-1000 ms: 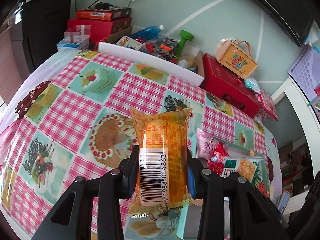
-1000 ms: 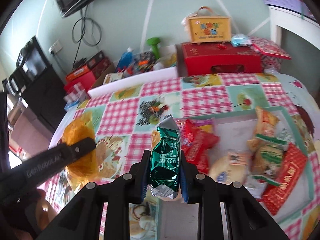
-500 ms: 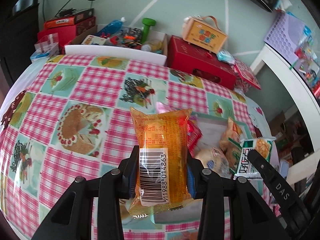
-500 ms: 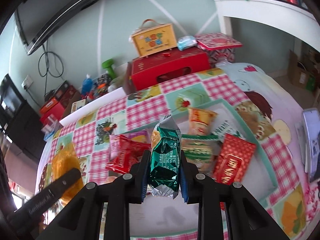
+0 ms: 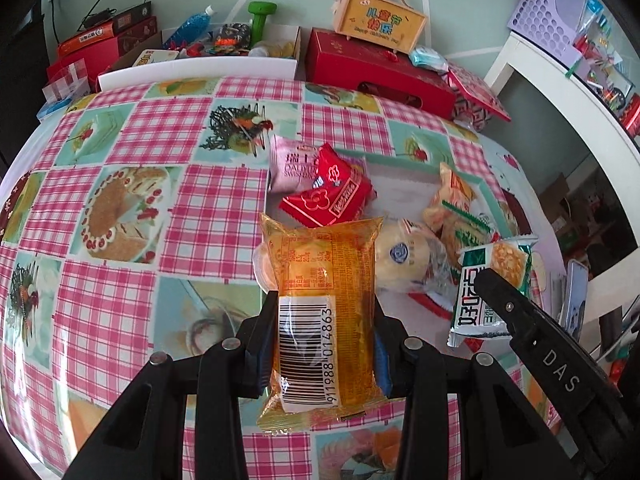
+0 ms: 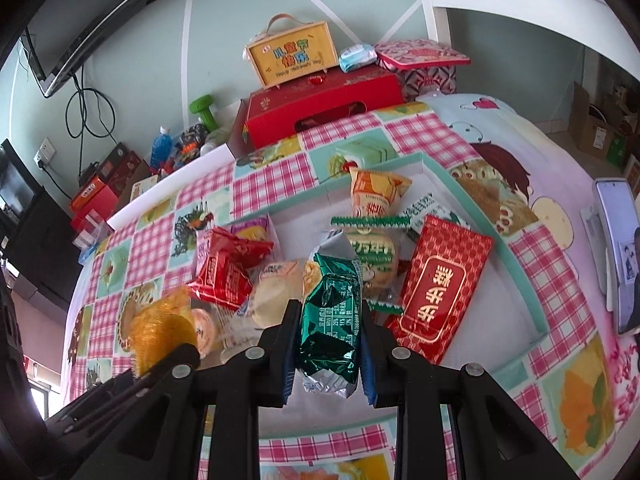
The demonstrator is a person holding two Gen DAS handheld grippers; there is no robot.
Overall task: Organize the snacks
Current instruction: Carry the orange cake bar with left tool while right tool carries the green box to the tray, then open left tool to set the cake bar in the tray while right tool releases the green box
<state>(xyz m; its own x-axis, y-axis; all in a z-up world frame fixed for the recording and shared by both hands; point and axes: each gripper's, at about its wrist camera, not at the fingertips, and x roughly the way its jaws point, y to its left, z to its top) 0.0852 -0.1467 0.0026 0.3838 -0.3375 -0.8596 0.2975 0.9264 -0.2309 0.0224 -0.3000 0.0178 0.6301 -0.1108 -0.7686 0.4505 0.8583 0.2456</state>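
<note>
My left claw [image 5: 322, 344] is clamped on a translucent orange plastic snack packet with a barcode [image 5: 320, 312], gripped at its lower half. My right claw [image 6: 328, 340] is squeezed shut on a shiny green foil snack packet [image 6: 330, 320]. Both hang over the shallow mint-rimmed white tray [image 6: 480, 216] of snacks on the checked surface [image 5: 132, 208]. Each packet looks light, soft and slippery (crushable, I'd judge), so mid-body pinches suit best.
</note>
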